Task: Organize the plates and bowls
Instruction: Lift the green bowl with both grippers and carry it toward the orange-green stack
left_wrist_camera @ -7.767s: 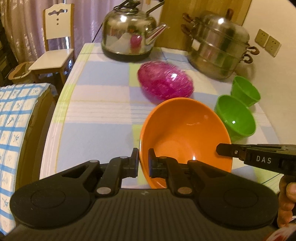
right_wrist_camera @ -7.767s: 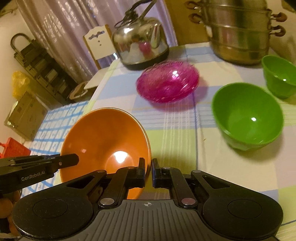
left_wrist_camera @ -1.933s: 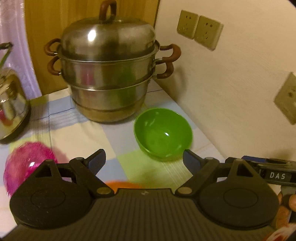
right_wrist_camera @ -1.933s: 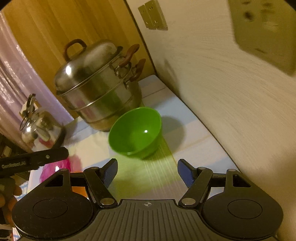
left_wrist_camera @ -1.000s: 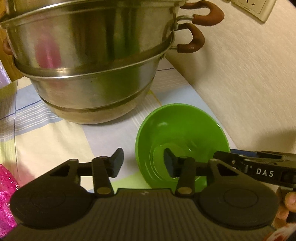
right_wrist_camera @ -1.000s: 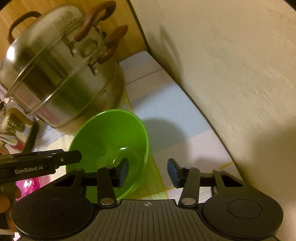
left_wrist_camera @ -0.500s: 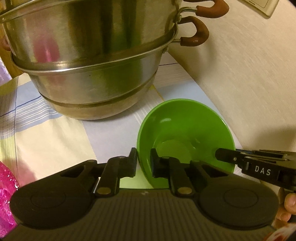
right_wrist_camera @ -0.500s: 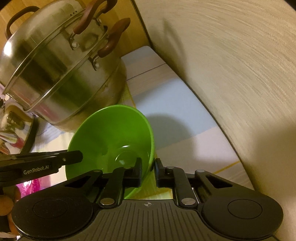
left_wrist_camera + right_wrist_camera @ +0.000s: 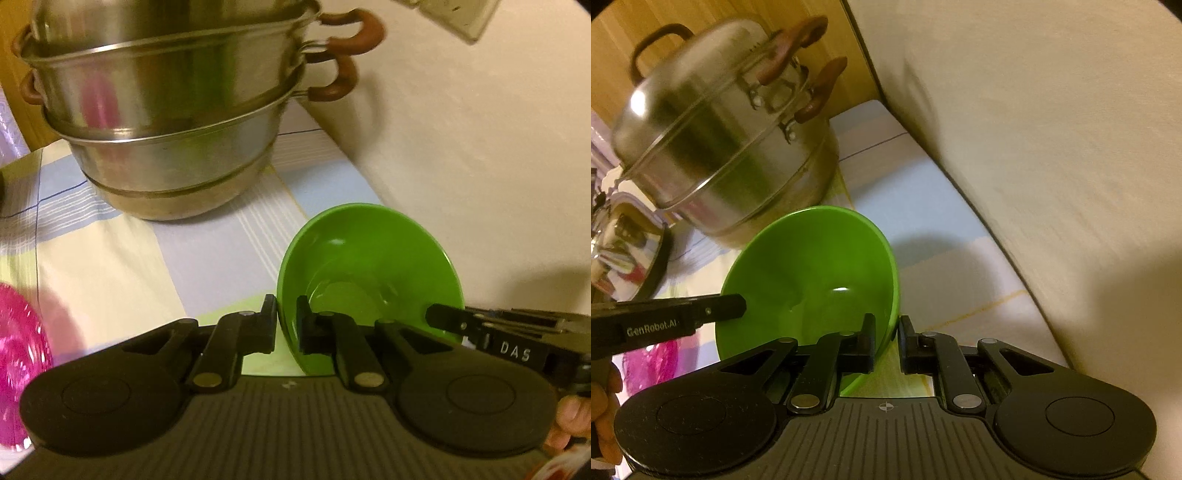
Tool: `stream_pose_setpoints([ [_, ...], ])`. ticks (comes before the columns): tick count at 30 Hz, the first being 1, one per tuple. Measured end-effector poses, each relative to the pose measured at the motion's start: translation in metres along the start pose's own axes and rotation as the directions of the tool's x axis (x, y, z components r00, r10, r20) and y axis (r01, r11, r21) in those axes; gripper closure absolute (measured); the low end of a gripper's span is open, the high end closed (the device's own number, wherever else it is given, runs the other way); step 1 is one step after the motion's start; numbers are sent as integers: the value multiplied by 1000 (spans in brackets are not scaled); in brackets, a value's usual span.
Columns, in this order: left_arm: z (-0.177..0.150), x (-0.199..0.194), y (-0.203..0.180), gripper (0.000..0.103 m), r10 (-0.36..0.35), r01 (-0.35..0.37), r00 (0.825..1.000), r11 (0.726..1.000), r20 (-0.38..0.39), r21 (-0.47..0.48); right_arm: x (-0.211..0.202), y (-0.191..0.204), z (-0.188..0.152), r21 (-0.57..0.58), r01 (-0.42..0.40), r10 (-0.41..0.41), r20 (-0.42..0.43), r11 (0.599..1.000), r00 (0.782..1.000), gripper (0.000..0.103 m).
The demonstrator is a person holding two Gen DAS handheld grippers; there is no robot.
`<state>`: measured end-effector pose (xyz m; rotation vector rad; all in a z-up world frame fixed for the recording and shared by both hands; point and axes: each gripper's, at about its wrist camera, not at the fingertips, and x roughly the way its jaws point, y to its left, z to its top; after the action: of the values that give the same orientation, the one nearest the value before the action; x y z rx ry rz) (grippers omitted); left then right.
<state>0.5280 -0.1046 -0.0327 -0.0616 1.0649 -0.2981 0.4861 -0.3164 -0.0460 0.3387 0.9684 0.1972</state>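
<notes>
— Grippers first: what are they doing?

— Left gripper (image 9: 286, 325), at the bottom centre of its own view, is clamped on the near-left rim of the green bowl (image 9: 373, 258), one finger outside the wall and one inside. Right gripper (image 9: 887, 341), bottom centre of the right wrist view, pinches the opposite rim the same way, so the bowl is grasped from both sides.

— And where does the bowl sit in the frames?

— Just above the fingers in both views: right of centre in the left view, left of centre in the right one. It is tilted, its mouth turned toward the cameras. Whether its base still touches the tablecloth (image 9: 207, 258) I cannot tell.

— Anything beside it?

— A pink dish (image 9: 18, 362) shows at the lower left edge of the left view, well apart from the bowl. A person's fingers show at the lower right edge.

— Farther back?

— A stacked steel steamer pot (image 9: 166, 110) with brown handles fills the upper left, standing on the checked cloth. A shiny kettle (image 9: 624, 251) sits at the left edge of the right view. The pale wall (image 9: 1052, 129) takes the right side.
</notes>
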Motion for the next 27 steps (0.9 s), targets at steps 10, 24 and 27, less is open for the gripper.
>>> stream_pose_setpoints([
  [10, -54, -81, -28, 94, -35, 37, 998, 999, 45, -31, -87, 8, -44, 13, -3, 3, -16, 1000, 1000, 91],
  [24, -130, -198, -29, 94, -7, 19, 989, 997, 151, -76, -193, 57, -103, -70, -47, 50, 41, 996, 998, 91],
  [27, -148, -214, -22, 94, 10, 4, 986, 997, 165, -81, -203, 70, -116, -77, -64, 68, 48, 995, 997, 91],
])
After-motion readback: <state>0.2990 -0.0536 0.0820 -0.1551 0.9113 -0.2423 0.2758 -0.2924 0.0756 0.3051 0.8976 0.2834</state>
